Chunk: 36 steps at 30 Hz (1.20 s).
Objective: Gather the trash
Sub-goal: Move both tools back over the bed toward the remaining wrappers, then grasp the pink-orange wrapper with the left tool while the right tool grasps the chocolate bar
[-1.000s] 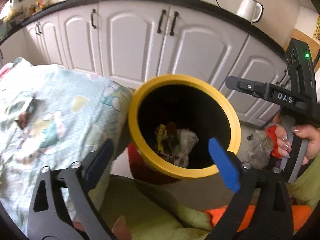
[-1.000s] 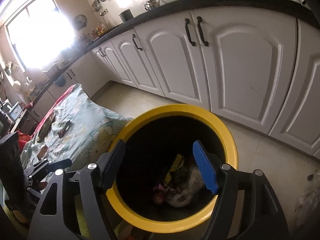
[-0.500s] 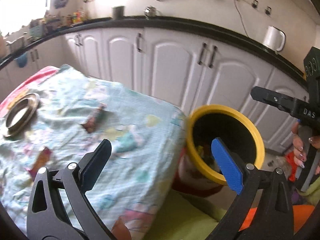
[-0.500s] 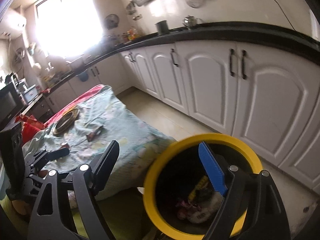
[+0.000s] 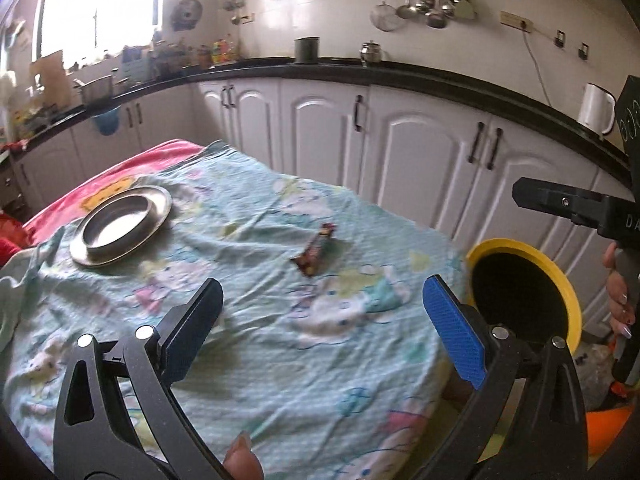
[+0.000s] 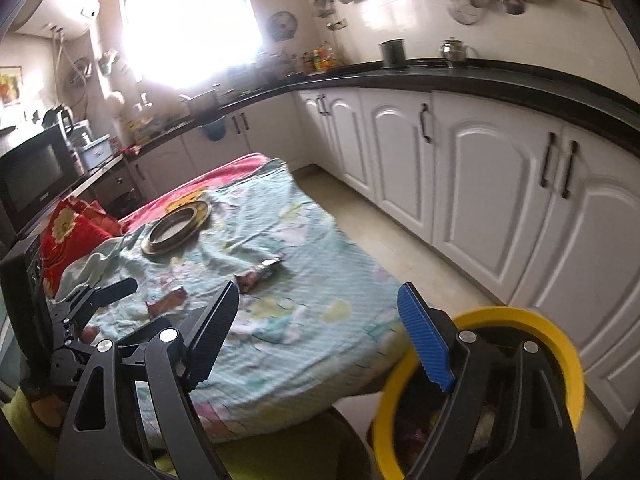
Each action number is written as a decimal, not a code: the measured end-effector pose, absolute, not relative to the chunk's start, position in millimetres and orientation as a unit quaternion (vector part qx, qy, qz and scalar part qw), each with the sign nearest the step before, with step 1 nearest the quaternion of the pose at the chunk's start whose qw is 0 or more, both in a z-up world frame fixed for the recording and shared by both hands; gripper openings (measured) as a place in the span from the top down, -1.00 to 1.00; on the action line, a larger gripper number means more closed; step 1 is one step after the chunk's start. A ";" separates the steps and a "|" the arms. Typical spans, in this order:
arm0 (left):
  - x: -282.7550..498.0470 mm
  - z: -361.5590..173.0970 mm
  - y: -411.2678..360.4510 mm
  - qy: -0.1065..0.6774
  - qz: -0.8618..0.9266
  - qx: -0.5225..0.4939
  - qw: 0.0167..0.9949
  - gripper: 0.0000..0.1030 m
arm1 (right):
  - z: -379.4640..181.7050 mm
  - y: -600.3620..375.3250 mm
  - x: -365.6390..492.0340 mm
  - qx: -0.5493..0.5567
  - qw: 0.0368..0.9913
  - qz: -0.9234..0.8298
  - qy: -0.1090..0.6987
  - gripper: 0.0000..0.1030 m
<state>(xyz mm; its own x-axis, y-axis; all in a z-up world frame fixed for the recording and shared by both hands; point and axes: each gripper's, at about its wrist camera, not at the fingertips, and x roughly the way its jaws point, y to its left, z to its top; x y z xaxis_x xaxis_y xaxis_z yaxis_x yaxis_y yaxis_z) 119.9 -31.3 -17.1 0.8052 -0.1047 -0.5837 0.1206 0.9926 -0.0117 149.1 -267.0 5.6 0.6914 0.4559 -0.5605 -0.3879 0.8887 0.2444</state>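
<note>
Two crumpled snack wrappers lie on the pale blue cartoon-print tablecloth [image 5: 280, 360]. The dark brown wrapper [image 5: 316, 250] [image 6: 262, 270] sits mid-table, and a reddish wrapper [image 6: 168, 302] lies closer to the near left. The yellow-rimmed bin [image 5: 568, 292] [image 6: 560, 340] stands on the floor off the table's right corner, with trash inside. My left gripper [image 5: 320, 328] hovers open and empty over the near part of the cloth. My right gripper [image 6: 320, 332] is open and empty between the table edge and the bin. Its black finger [image 5: 552, 196] shows at the right of the left wrist view.
A steel plate [image 5: 120, 232] [image 6: 176, 228] rests on the table's far left. White cabinets [image 5: 420, 168] under a black counter run behind. A red cushion [image 6: 76, 228] lies at the left end. A person's hand [image 5: 620, 304] holds the right gripper's handle.
Both grippers lifted away from the bin and swung left toward the table. The bin slid from the centre to the lower right of both views. The table, wrappers and plate came into view.
</note>
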 end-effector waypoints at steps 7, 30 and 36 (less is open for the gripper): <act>124.8 -27.6 7.4 0.320 -0.027 -0.002 0.947 -0.79 | -2.2 -220.3 171.5 0.033 0.906 0.259 0.334 -0.54; 155.3 -87.8 64.6 0.399 -0.016 -0.059 0.915 -0.35 | -102.8 -118.4 286.7 0.036 0.851 0.213 0.478 -0.07; 160.4 -96.1 70.8 0.412 -0.016 -0.081 0.908 -0.11 | -102.1 -116.6 277.2 0.018 0.853 0.240 0.464 0.48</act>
